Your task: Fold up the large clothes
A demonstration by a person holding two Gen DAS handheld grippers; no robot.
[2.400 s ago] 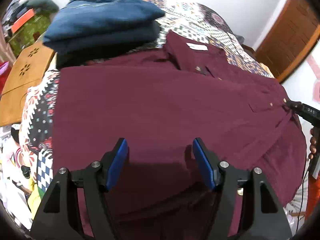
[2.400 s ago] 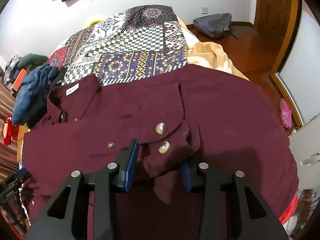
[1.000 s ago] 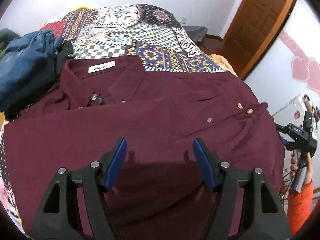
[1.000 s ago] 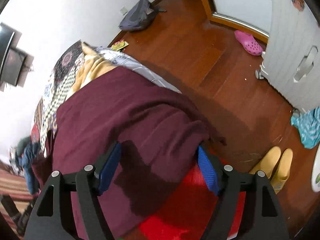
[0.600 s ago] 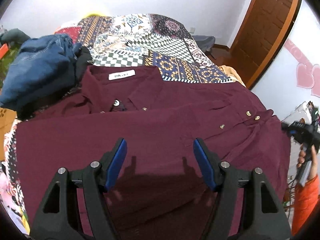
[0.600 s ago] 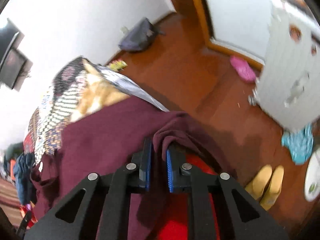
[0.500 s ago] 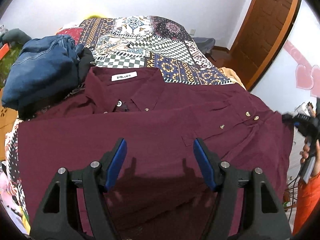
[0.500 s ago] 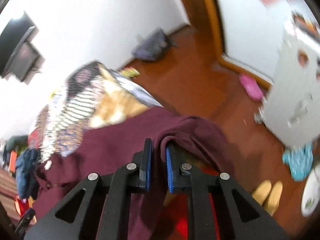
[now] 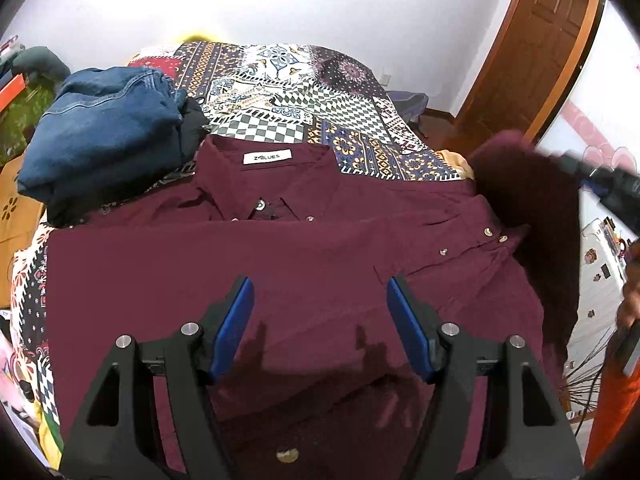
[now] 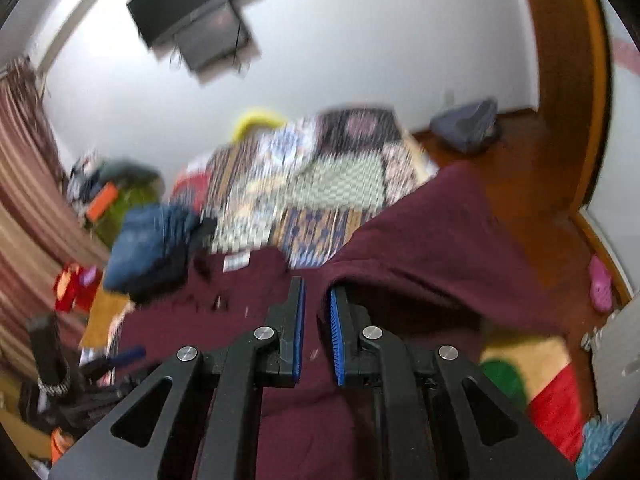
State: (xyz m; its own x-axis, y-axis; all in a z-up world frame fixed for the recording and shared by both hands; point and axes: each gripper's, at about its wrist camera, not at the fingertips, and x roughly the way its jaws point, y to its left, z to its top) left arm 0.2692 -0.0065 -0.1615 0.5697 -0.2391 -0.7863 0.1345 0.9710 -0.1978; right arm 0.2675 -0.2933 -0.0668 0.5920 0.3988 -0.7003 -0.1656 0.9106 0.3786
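Maroon shirt [image 9: 304,264] across patchwork bedspread [image 9: 304,92]; white walls.

Right wrist view motion-blurred, bedspread [image 10: 320,184] pattern smeared, shirt [image 9: 280,264] hem cut off

My left cam's sharp and evenly lit; right cam's smeared with motion blur, and both have dark fisheye corners.

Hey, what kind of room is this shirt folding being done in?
Most likely a bedroom in a home. The maroon shirt lies spread on a bed with a patchwork bedspread, a screen is mounted on the white wall, and a wooden door opens onto a wood floor.
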